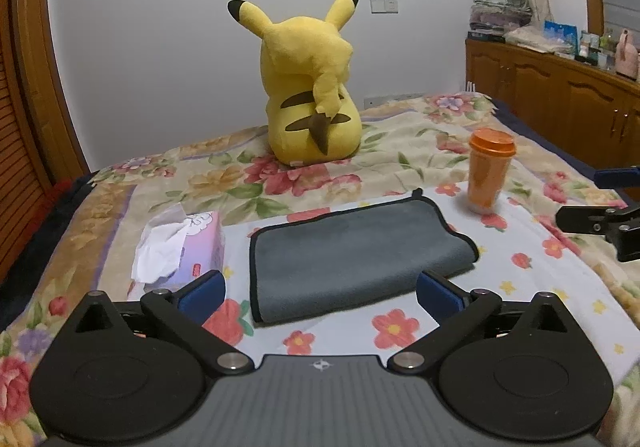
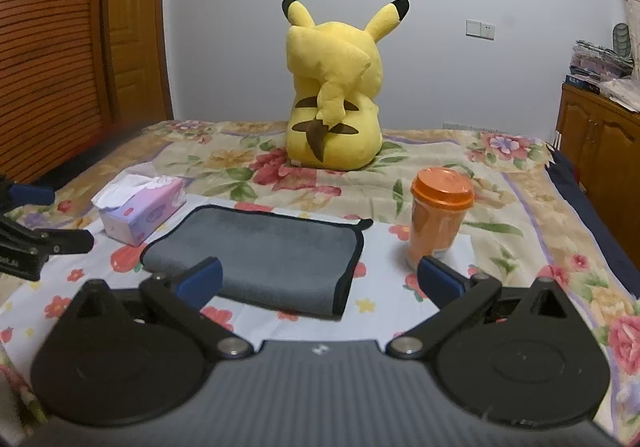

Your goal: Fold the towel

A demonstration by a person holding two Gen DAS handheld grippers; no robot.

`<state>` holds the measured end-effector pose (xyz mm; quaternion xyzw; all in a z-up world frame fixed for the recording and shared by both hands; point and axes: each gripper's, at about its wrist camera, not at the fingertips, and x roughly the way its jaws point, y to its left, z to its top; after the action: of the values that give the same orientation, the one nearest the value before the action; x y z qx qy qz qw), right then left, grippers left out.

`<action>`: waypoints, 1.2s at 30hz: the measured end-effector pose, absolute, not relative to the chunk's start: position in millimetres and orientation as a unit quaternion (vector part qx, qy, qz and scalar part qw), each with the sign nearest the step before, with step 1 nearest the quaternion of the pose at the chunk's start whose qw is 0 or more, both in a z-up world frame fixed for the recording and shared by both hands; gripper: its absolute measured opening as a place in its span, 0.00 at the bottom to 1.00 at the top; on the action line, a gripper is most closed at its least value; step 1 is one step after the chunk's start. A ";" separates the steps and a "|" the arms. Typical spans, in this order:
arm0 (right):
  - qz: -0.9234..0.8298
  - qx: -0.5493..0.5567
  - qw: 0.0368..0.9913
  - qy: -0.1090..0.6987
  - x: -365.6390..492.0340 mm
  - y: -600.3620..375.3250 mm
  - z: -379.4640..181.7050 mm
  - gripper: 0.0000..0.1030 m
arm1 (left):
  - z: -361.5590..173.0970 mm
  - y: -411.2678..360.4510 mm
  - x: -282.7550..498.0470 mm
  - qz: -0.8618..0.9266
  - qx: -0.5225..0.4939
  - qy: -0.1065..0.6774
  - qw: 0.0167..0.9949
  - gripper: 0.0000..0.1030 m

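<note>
A grey towel [image 1: 352,251] with black trim lies folded flat on the flowered bedspread, also in the right wrist view [image 2: 264,251]. My left gripper [image 1: 320,293] is open and empty, its blue pads either side of the towel's near edge, just above it. My right gripper [image 2: 318,279] is open and empty, over the towel's near right corner. The right gripper shows at the right edge of the left wrist view [image 1: 600,223]; the left gripper shows at the left edge of the right wrist view [image 2: 36,235].
A yellow plush toy [image 1: 312,87] sits at the back of the bed. An orange lidded cup [image 1: 488,171] stands right of the towel. A tissue box [image 1: 180,247] lies to its left. A wooden cabinet [image 1: 560,95] stands right, a wooden door [image 2: 60,47] left.
</note>
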<state>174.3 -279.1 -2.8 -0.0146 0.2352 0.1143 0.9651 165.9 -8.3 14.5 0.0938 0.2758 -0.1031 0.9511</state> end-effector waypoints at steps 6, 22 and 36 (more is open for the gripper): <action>0.113 -0.009 0.966 0.231 155.0 -278.9 2.6 1.00 | 24.8 -12.6 140.8 -0.095 0.086 0.274 0.953 1.00; 0.116 0.006 0.971 0.208 109.3 -281.5 23.4 1.00 | 45.5 -25.6 86.2 -0.091 0.070 0.267 0.957 1.00; 0.119 0.013 0.968 0.221 83.6 -272.1 6.6 1.00 | 25.3 -27.1 58.3 -0.085 0.063 0.283 0.953 1.00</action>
<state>83.6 -272.1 6.6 0.0130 0.2206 0.1186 0.9680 58.3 -27.1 25.3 0.0628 0.2825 -0.0854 0.9534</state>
